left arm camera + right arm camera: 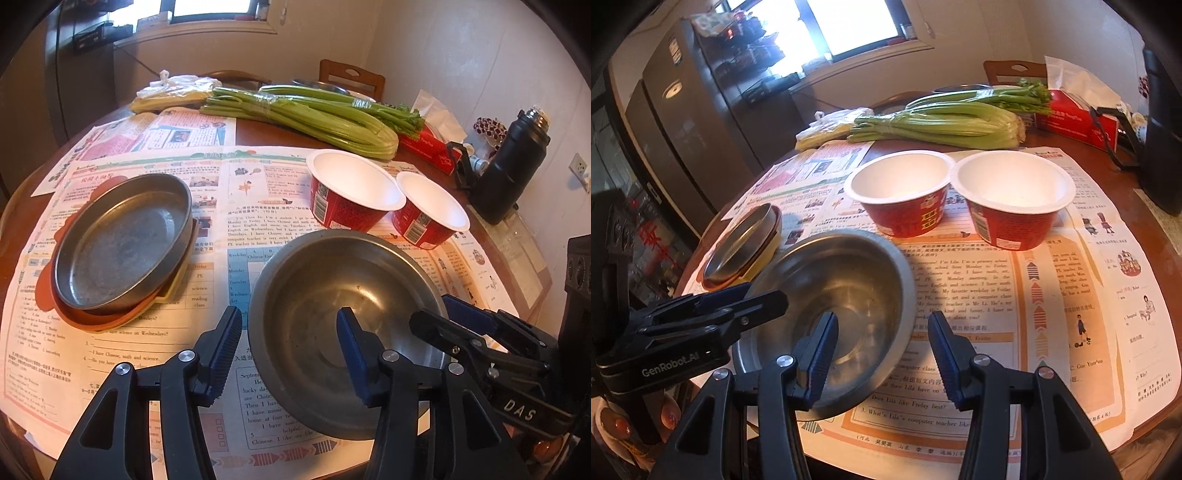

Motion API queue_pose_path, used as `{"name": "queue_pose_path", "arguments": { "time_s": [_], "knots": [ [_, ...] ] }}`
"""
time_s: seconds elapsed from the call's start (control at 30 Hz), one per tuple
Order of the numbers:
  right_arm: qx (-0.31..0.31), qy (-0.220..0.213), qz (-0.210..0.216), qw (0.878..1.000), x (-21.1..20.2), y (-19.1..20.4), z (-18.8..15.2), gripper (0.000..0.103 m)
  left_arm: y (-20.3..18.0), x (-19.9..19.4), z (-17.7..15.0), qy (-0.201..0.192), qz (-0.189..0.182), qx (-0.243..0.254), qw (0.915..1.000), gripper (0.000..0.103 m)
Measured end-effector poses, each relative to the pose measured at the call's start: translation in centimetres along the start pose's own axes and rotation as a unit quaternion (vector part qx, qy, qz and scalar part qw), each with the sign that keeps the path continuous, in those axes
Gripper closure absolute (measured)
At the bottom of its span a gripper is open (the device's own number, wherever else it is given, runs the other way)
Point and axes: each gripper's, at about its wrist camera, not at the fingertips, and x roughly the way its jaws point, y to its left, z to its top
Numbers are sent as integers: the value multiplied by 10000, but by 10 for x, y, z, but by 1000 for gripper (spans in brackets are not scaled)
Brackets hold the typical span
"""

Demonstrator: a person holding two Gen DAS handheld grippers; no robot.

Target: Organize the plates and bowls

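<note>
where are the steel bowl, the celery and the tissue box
steel bowl (332,295), left wrist view, inner wall
celery (945,125), right wrist view, middle of the stalks
tissue box (1071,120), right wrist view, red side

Home dining corner, wooden table (1137,192) under newspaper (140,369), celery (314,118) (tissue box (1075,118) beside), fridge (683,122), window (849,26)

Red cups (960,199) block far side; newspaper (1071,302) rt free.

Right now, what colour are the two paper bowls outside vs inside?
Both paper bowls are red with printed labels outside, plain white inside; clearest in the right wrist view.
</note>
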Motion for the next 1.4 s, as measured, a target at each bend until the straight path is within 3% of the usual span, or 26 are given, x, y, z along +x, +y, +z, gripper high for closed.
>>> {"name": "queue_pose_path", "arguments": {
  "time_s": [0.27,0.7,0.87,1.4],
  "knots": [
    [147,-71,59,9998,-5,-4,5,52,-2,-6,6,-100,131,82,9998,43],
    [527,-242,266,9980,3,-13,38,52,-10,-5,55,-385,318,396,9980,42],
    [603,-275,141,9977,16,-16,51,52,-10,14,79,-205,269,395,9986,42],
    [1173,23,538,9916,54,-44,86,52,-28,79,139,324,242,496,9979,42]
  ]
}}
